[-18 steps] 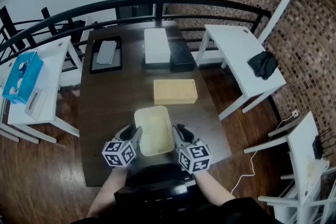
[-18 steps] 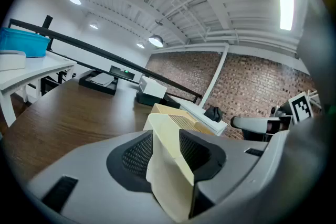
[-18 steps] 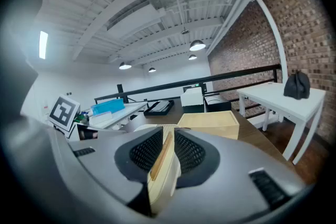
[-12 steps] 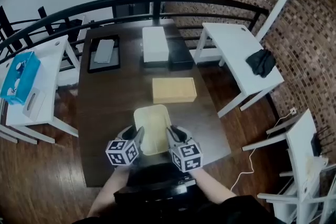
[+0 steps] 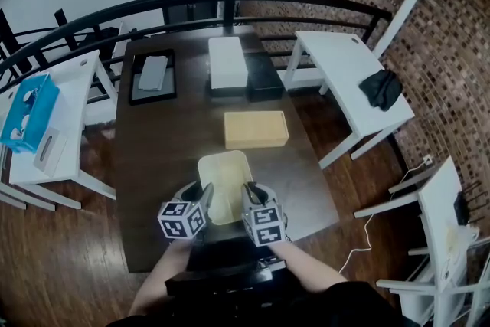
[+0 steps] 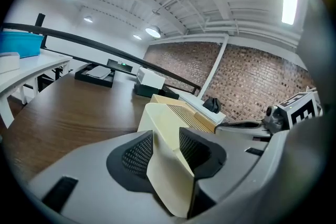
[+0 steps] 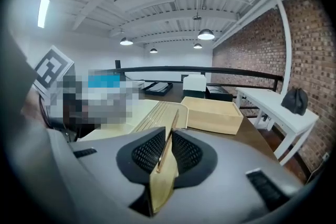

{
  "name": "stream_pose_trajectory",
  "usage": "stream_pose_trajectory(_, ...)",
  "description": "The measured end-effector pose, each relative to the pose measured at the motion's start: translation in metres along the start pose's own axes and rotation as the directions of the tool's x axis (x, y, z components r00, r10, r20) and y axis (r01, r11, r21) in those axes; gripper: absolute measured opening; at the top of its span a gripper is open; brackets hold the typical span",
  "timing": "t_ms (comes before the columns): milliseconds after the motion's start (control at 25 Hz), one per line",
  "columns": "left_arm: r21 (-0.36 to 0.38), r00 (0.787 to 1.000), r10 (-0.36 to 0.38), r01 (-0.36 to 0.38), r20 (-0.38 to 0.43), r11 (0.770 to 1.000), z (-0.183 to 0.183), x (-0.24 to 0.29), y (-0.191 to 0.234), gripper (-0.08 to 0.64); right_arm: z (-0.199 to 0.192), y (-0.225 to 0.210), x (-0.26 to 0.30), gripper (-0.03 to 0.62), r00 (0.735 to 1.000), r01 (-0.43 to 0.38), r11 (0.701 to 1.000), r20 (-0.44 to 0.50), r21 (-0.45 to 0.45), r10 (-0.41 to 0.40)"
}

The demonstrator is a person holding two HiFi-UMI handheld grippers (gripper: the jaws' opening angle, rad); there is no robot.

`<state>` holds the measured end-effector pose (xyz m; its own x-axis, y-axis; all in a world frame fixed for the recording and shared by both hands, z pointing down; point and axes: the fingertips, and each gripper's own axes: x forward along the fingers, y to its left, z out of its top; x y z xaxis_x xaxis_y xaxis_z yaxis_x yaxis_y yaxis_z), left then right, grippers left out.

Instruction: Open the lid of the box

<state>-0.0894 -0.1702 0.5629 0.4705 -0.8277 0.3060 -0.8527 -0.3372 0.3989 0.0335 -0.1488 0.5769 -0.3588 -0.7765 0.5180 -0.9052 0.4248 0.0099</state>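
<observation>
The left gripper [image 5: 204,197] and the right gripper [image 5: 249,195] each pinch the near rim of the cream lid [image 5: 224,178], near the tabletop's [image 5: 153,142] front edge, just in front of the open box [image 5: 256,130]. Both should move together, level.

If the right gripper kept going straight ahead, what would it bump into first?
Probably the tan box, just beyond the cream lid that the right gripper grips; depth is hard to judge.

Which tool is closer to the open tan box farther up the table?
Right. The right tool grips the lid's right edge, straight in front of the tan box; the left tool grips the lid's left edge, farther off.
</observation>
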Motion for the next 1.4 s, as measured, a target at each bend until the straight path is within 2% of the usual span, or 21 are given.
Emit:
stream_pose_trajectory(200,0.022,1.000,0.010,-0.010,-0.004,1.000,0.000,0.001,-0.001,0.149,-0.003,0.000,0.000,0.032,1.000,-0.027,0.997,-0.005,0.069,0.027)
stream_pose_trajectory(320,0.028,1.000,0.016,-0.016,-0.009,0.999,-0.001,0.001,0.000,0.149,0.006,-0.002,-0.006,0.026,0.998,-0.055,0.986,0.042,0.154,0.049)
stream_pose_trajectory(440,0.026,1.000,0.021,-0.020,-0.011,0.999,-0.001,0.002,-0.002,0.149,0.023,-0.007,-0.017,0.020,0.994,-0.064,0.984,0.099,0.167,0.048)
stream_pose_trajectory(560,0.020,1.000,0.026,-0.026,-0.008,0.999,0.000,0.002,-0.001,0.149,0.045,-0.021,-0.029,0.020,0.987,-0.050,0.987,0.160,0.151,0.025)
stream_pose_trajectory(680,0.012,0.999,0.032,-0.032,-0.006,0.999,0.000,0.000,0.000,0.149,0.047,-0.057,-0.034,0.020,0.984,0.022,0.985,0.170,0.170,-0.052)
stream_pose_trajectory(840,0.011,0.998,0.057,-0.057,0.007,0.998,0.000,-0.002,0.000,0.149,0.007,-0.117,-0.025,0.020,0.983,0.152,0.973,0.079,0.177,-0.168)
stream_pose_trajectory(1000,0.007,0.997,0.073,-0.073,0.013,0.997,0.000,-0.005,0.000,0.149,-0.053,-0.152,-0.007,0.021,0.973,0.230,0.962,-0.053,0.149,-0.225)
stream_pose_trajectory(1120,0.001,0.996,0.088,-0.088,0.013,0.996,0.001,-0.007,0.001,0.149,-0.087,-0.156,0.004,0.021,0.967,0.241,0.963,-0.119,0.121,-0.227)
stream_pose_trajectory(1280,-0.006,0.994,0.111,-0.111,0.017,0.994,0.001,-0.010,-0.001,0.149,-0.106,-0.152,0.014,0.021,0.967,0.234,0.970,-0.123,0.068,-0.224)
stream_pose_trajectory(1400,-0.007,0.993,0.117,-0.117,0.018,0.993,0.001,-0.011,-0.001,0.149,-0.116,-0.151,0.020,0.021,0.962,0.247,0.966,-0.139,0.075,-0.235)
